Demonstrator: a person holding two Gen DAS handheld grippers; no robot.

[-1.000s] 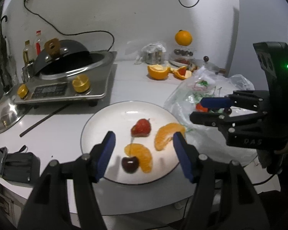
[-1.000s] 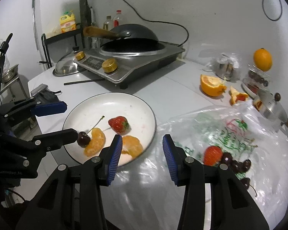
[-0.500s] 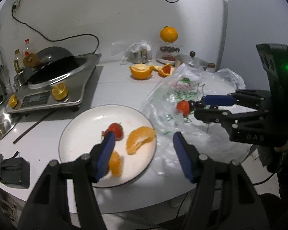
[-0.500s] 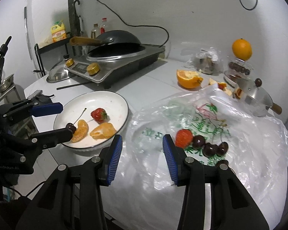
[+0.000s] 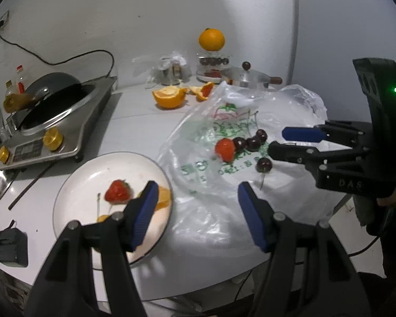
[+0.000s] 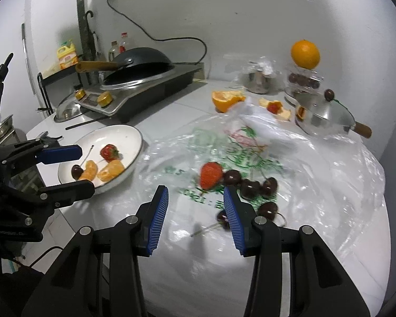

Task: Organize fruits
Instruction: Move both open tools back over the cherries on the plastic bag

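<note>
Right wrist | right gripper (image 6: 195, 219) part-open, empty | moved from plate (image 6: 134, 134) to bag's strawberry (image 6: 210, 175)

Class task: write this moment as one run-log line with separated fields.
left hand-held gripper: open, empty | right hand-held gripper: open, empty | plate: strawberry, cherry, orange segments | plastic bag: strawberry, cherries

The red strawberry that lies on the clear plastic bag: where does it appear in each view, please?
Left wrist view: the red strawberry is right of centre, on the clear plastic bag, left of the dark cherries.
Right wrist view: it is at centre, above the gap of the right gripper.
Shared landmark: the white round plate.
</note>
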